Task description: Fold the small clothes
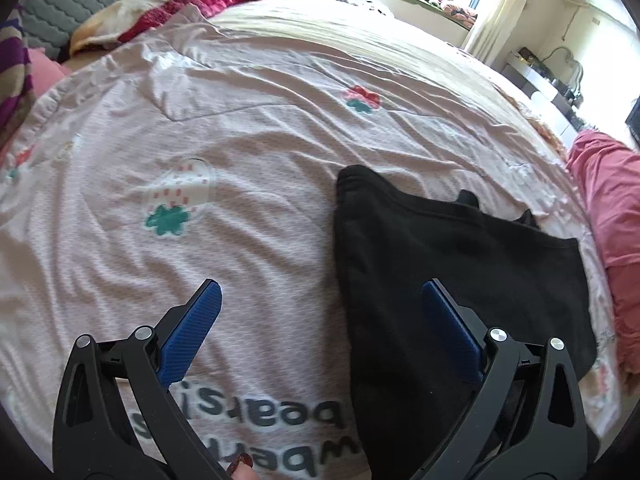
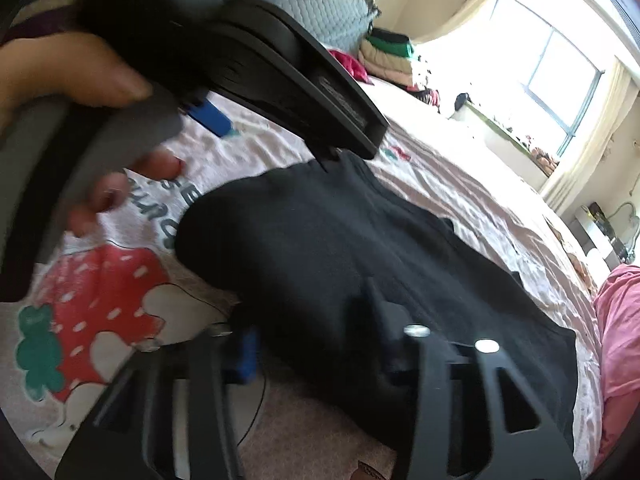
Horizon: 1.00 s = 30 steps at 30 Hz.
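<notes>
black garment point(image 1: 460, 264), pink bedsheet point(image 1: 260, 92) (strawberry print), blue-padded jaws

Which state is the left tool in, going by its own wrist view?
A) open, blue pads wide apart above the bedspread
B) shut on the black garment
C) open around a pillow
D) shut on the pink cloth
A: the left tool has its two blue ribbed pads spread far apart, with only the pale pink printed bedspread and the edge of the black fabric garment between them, nothing pinched.
</notes>
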{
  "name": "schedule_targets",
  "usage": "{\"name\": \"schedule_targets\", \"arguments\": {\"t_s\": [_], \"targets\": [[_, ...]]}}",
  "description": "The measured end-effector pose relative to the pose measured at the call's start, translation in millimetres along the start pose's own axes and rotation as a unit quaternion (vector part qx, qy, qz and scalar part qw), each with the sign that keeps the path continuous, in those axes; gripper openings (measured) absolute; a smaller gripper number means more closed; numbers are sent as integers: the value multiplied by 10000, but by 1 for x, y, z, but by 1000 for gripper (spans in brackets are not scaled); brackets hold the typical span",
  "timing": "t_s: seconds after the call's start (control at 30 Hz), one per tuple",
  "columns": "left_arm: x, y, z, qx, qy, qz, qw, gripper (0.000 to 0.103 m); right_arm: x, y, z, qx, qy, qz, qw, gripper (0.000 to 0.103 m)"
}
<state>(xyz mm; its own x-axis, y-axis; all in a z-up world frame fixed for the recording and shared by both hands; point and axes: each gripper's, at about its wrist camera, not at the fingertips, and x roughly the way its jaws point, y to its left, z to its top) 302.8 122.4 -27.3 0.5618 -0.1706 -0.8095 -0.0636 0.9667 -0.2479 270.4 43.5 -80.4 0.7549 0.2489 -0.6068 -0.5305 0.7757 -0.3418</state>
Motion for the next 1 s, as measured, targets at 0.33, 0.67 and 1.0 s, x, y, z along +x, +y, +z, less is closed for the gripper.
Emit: {"name": "schedule_targets", "arguments": {"t_s": [0.33,0.67,1.0], "targets": [[9,-21,8,-19,272,-493,9984,94,-22,-21,-5,471,-372,93,9982,19],[7,-48,6,238,292,-706,9968,94,-47,-31,-8,878,-686,-37,9938,17],[1,-71,4,391,234,-981,9941,55,-58,-41,-13,1114,-794,-48,9906,17]]}}
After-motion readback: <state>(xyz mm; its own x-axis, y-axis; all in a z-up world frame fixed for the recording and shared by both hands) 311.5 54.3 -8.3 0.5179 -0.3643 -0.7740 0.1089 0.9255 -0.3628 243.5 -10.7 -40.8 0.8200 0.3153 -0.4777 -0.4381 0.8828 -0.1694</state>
